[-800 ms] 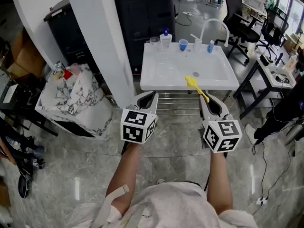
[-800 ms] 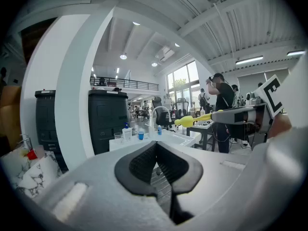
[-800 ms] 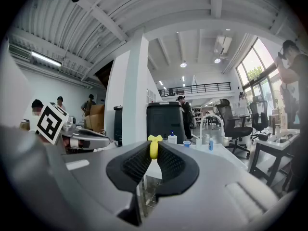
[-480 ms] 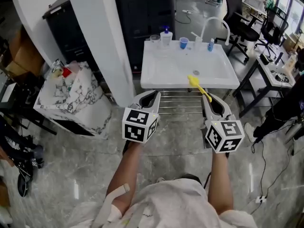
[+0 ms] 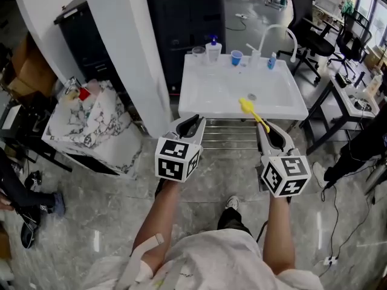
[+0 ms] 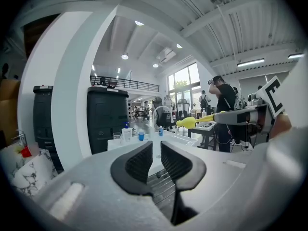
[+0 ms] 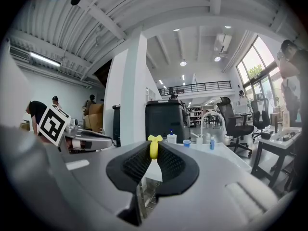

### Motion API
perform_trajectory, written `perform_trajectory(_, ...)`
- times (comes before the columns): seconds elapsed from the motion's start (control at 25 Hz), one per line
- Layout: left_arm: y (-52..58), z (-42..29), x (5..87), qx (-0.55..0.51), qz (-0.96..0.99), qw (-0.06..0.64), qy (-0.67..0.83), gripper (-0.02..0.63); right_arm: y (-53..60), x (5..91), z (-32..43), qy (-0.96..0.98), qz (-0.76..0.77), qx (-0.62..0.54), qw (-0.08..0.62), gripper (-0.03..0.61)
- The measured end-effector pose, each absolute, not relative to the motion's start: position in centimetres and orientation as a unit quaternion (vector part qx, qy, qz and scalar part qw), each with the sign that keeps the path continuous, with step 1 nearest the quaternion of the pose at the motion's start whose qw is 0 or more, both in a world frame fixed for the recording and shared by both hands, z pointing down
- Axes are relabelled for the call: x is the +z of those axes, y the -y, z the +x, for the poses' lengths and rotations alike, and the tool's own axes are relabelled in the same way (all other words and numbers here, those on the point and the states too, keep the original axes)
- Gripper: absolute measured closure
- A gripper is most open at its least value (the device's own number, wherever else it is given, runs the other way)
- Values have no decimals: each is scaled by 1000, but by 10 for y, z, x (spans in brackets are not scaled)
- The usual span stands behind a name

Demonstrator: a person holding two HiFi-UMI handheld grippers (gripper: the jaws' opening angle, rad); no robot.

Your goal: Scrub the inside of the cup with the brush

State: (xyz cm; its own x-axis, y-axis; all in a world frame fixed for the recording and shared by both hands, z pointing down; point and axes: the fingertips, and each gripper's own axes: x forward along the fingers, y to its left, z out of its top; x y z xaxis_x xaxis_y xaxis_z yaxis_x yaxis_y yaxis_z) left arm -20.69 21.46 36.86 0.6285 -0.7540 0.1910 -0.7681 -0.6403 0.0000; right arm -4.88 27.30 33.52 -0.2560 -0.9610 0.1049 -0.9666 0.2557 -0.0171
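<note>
A small blue cup [image 5: 236,57] stands on the back rim of the white sink [image 5: 205,92], between a clear cup [image 5: 198,52] and the faucet [image 5: 277,34]. My right gripper [image 5: 264,130] is shut on the handle of a yellow brush [image 5: 249,110]. The brush head pokes forward over the sink's front edge. In the right gripper view the brush [image 7: 154,147] stands upright between the pads. My left gripper [image 5: 186,127] hangs level beside it, short of the sink. Its jaws stand a narrow gap apart with nothing between them. The blue cup [image 6: 141,135] lies far ahead of both.
A soap bottle [image 5: 212,48] and a small blue bottle [image 5: 271,60] stand on the sink's back rim. A white pillar [image 5: 130,53] and a marble-patterned bin [image 5: 91,125] are at the left. A wire rack [image 5: 230,135] sits under the sink. Desks and chairs [image 5: 351,95] stand at the right.
The view has drifted a little, with the sink now slightly further right. A shoe has come into view below, between my arms. Both grippers keep their places and grips.
</note>
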Motion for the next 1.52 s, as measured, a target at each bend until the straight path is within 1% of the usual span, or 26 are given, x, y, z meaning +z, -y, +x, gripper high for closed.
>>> perform_trajectory(0.16, -191, -198, 371, 96, 897, 32, 429, 548, -244, 336, -38, 797, 602, 40, 28, 541)
perform_trajectory(0.36, -148, -181, 373, 100, 890, 37, 444, 528, -200, 338, -16, 805, 590, 47, 21, 541)
perform_trajectory(0.88, -42, -112, 376, 116, 873, 50, 471, 485, -84, 344, 57, 826, 559, 72, 21, 541)
perform_trajectory(1.0, -25, -100, 377, 117, 868, 52, 480, 465, -66, 346, 72, 830, 552, 77, 19, 541)
perform_trajectory(1.28, 2, -72, 379, 117, 861, 56, 492, 461, -37, 348, 101, 838, 539, 79, 19, 541)
perform_trajectory(1.52, 16, -60, 382, 115, 858, 57, 496, 444, -22, 350, 109, 844, 530, 79, 20, 541)
